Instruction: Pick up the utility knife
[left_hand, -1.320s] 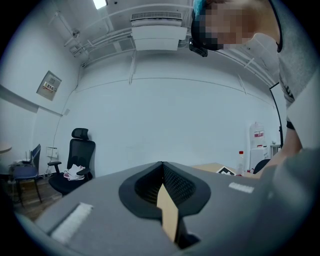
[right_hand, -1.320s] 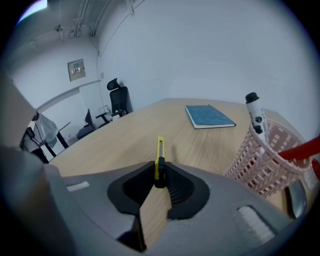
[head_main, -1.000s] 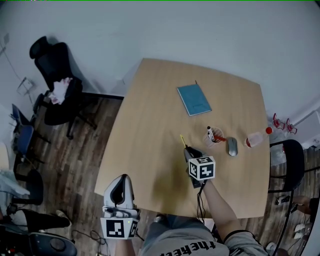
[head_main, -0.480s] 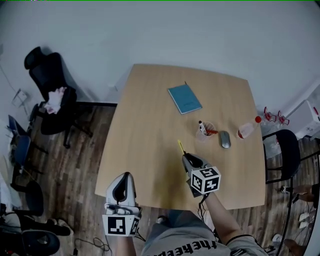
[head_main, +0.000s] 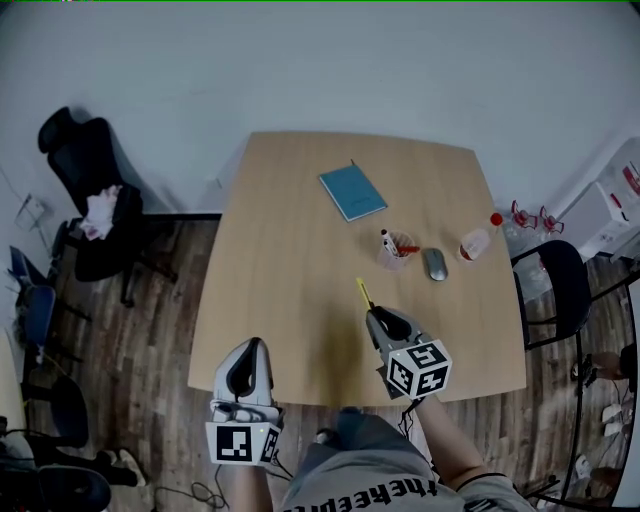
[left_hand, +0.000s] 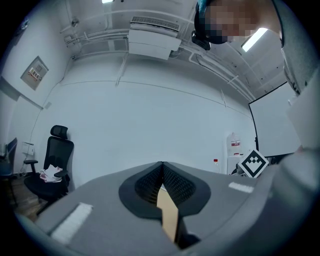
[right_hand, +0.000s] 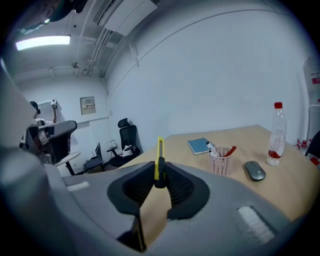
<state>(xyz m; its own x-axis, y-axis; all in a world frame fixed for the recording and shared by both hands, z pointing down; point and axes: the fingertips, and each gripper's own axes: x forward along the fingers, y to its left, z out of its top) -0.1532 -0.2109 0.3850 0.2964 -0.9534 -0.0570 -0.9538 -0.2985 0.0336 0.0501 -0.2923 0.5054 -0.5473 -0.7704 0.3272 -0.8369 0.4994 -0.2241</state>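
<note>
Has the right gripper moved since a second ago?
Yes. The right gripper, holding the utility knife, has drawn back from the pen cup toward the near edge of the table.

Pale wall (head_main: 320, 60) behind, dark plank floor (head_main: 150, 300) left, light wooden table (head_main: 290, 270) dead centre. Black office chair (head_main: 85, 190) far left, second chair (head_main: 555, 290) right. Strip light (right_hand: 42, 42) glowing overhead.
</note>
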